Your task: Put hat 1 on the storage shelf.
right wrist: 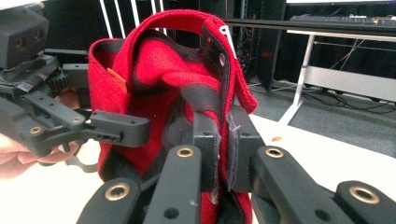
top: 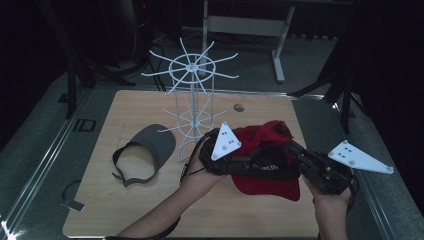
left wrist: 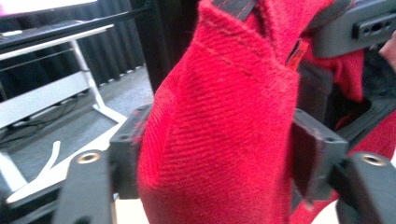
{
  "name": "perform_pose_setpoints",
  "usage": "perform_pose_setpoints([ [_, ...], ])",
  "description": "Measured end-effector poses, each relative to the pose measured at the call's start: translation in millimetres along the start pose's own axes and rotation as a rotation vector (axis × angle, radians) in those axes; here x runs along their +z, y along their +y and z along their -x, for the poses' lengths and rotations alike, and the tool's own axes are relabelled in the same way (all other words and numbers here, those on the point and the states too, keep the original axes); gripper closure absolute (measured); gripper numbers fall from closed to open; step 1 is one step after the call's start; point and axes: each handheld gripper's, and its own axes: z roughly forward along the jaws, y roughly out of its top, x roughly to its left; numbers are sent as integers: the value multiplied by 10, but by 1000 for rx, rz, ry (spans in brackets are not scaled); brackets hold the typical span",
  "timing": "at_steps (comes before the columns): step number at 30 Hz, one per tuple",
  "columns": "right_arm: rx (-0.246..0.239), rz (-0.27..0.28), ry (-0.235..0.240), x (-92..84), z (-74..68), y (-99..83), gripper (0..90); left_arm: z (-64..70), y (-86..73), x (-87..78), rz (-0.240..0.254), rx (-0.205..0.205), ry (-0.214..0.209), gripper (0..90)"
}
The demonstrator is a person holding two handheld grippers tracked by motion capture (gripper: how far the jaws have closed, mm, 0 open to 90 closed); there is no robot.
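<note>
Right gripper (right wrist: 218,154) clamped tight on a black strap edge of the red cap (top: 267,167), pads pressed together on the fabric in the right gripper view. Left gripper (left wrist: 217,154) closed partway around a thick fold of the same red cap, both pads touching the cloth on either side in the left gripper view; no earlier look given, so only the present grip told. Red cap held up between the two grippers, above the near right part of the desk (top: 210,215), brim hanging toward the person in the high view. Left gripper (top: 235,152) at the cap's left side there, right gripper (top: 295,155) at its right side, each borne by a hand reaching in from the bottom edge. Grey visor (top: 150,150) lying flat on the desk to the left, well apart from the cap. White wire rack (top: 192,95) standing upright toward the back of the desk, just behind the left gripper and beside the visor.
</note>
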Motion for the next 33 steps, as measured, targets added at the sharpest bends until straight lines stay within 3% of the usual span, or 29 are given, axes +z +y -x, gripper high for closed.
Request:
perform_pose_setpoints([
  [6, -6, -5, 7, 11, -22, -7, 840, -11, -8, 29, -13, 27, -15, 612],
  [7, -7, -7, 9, 13, -26, -8, 841, -22, -14, 38, -25, 28, -7, 612],
  [9, -16, -16, 15, 33, -44, -15, 840, -36, -21, 49, -39, 34, 6, 811],
  [10, -16, -22, 17, 42, -50, -19, 840, -38, -21, 52, -41, 27, 7, 843],
  [14, -7, -33, 25, 55, -60, -38, 839, -31, 1, 74, -46, 24, 11, 862],
  [22, 6, -33, 16, 6, -17, -82, 821, 2, 63, 78, -46, 81, 49, 868],
  [24, 6, -30, 14, -4, -10, -93, 808, 4, 73, 69, -40, 80, 48, 869],
  [27, 13, -34, 33, -53, 21, -134, 708, 31, 102, 49, -26, 96, 65, 868],
  [30, 16, -34, 41, -92, 25, -153, 667, 45, 122, 34, -14, 101, 73, 868],
  [31, 7, -25, 62, -142, 21, -168, 606, 53, 137, 20, -1, 109, 80, 868],
  [33, -3, -8, 69, -197, 4, -168, 579, 53, 153, 4, 6, 117, 88, 868],
])
